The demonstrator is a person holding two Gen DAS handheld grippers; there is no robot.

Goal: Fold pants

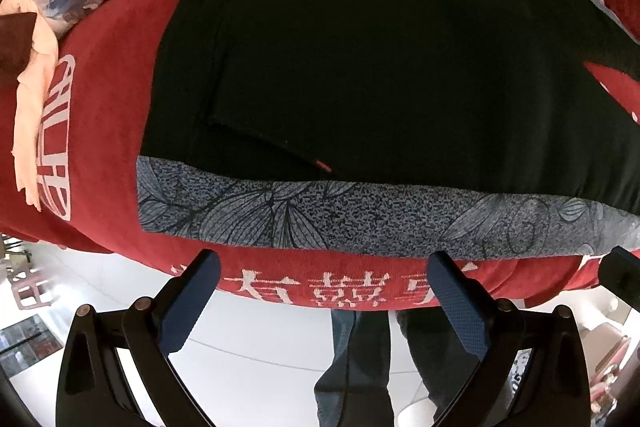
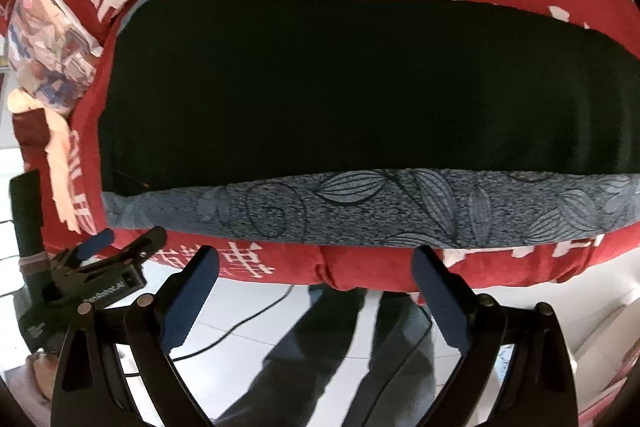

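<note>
Black pants are lying flat on a grey leaf-print mat while the left gripper and right gripper are hovering spread wide, empty

Both fisheye views bend hard at the rims, where black corners close in. The black pants read as a nearly featureless dark mass, seams barely visible. The white floor glares brightly, perhaps from daylight at the left. In the right wrist view the person's legs are smeared by motion blur; the patterned grey mat stays sharp.
</note>
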